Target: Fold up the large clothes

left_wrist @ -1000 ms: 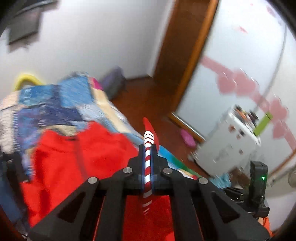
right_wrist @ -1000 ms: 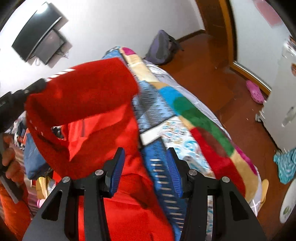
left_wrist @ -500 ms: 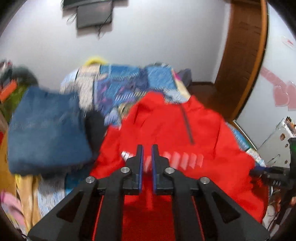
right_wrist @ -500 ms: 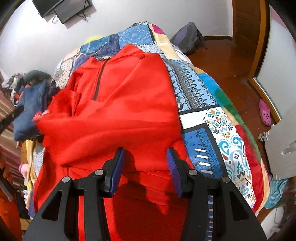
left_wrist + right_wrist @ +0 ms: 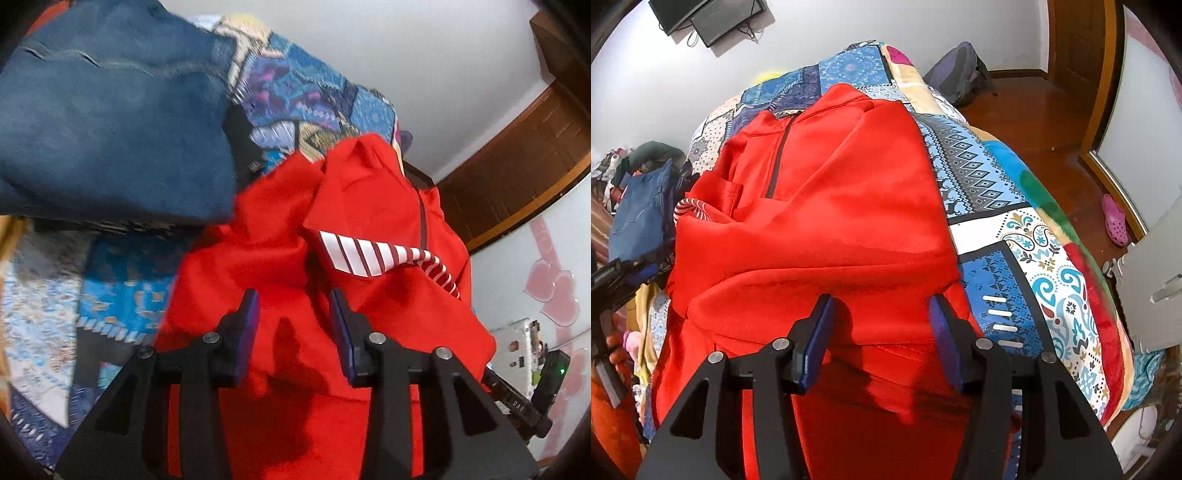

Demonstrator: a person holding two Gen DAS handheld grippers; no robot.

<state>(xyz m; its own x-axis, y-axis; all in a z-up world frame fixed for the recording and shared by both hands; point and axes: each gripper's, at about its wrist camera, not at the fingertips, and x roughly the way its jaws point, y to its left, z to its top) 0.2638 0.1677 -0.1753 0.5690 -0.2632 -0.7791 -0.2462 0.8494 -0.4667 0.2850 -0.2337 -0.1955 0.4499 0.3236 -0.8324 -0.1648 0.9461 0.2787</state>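
On the bed, nearest the cameras, the left gripper (image 5: 293,314) is opening, jaws apart over red fabric, gripping nothing. The right gripper (image 5: 881,317) is also opening, wider, nothing pinched between its pads. The red jacket (image 5: 827,206) lies spread on the patchwork blanket (image 5: 1027,236), striped cuff (image 5: 373,254) folded across it. Beyond sits a blue jeans pile (image 5: 110,122); farther off, a backpack (image 5: 960,77) on the floor.

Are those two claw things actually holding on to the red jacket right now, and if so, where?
Neither holds it. The left gripper and right gripper are both opening over the red jacket, pads clear of it.
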